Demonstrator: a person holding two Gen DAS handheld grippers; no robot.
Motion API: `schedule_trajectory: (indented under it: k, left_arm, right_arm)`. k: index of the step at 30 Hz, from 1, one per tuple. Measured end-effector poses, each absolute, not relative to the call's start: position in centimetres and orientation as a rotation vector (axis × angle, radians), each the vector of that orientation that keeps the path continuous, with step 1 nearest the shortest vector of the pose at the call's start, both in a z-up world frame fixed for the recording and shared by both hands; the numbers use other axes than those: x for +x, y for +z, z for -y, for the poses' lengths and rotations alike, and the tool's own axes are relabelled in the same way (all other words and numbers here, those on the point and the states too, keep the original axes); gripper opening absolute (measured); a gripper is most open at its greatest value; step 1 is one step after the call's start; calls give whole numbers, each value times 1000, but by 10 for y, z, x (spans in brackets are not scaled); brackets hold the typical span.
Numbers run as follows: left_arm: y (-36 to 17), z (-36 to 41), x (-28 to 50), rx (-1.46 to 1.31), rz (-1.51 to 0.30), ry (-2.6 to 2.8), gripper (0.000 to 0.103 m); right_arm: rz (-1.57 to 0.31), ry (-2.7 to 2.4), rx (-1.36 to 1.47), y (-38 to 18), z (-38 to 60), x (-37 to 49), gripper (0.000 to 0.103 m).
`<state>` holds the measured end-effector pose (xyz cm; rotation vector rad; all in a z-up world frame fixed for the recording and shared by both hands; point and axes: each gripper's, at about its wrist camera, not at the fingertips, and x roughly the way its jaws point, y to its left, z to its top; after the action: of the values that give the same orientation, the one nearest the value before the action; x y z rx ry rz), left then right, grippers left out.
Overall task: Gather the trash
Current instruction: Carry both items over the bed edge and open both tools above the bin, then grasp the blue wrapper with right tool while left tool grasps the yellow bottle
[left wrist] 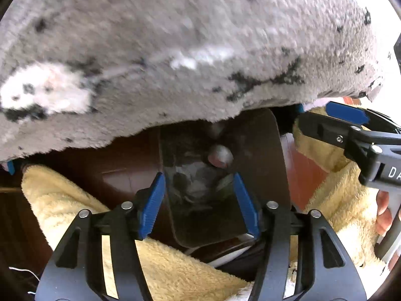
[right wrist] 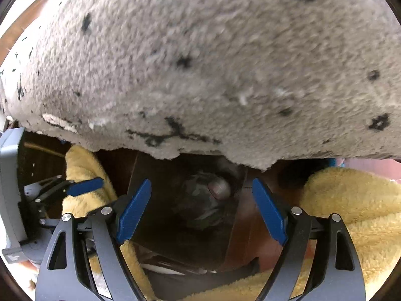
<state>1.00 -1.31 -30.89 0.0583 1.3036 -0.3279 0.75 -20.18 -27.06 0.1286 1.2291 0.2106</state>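
Left wrist view shows the left tool [left wrist: 199,203] open and empty above the dark brown plastic bin [left wrist: 258,155], crumpled trash [left wrist: 220,156] inside, by the grey speckled rug's [left wrist: 175,50] edge, likely poised after dropping; the right tool [right wrist: 201,209] also gapes.

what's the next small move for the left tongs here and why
Probably ease the left tongs forward and down into the brown bin toward the crumpled wad. They are open and empty, aimed into the bin, and the wad lies just ahead, partly under the grey rug edge.
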Motion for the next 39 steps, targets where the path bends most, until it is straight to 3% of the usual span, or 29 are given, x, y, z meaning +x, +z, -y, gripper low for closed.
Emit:
schedule_trajectory:
  k: [9, 21, 39]
  left_arm:
    - [-257, 1, 5, 80, -1167, -262, 60]
    - [-166, -9, 9, 140, -880, -233, 67]
    - [-141, 16, 133, 121, -769, -232, 68]
  right_arm:
    - [-1124, 166, 96, -235, 213, 7, 83]
    - [-839, 85, 24, -134, 232, 21, 83]
    - [-760, 120, 108, -97, 218, 154, 81]
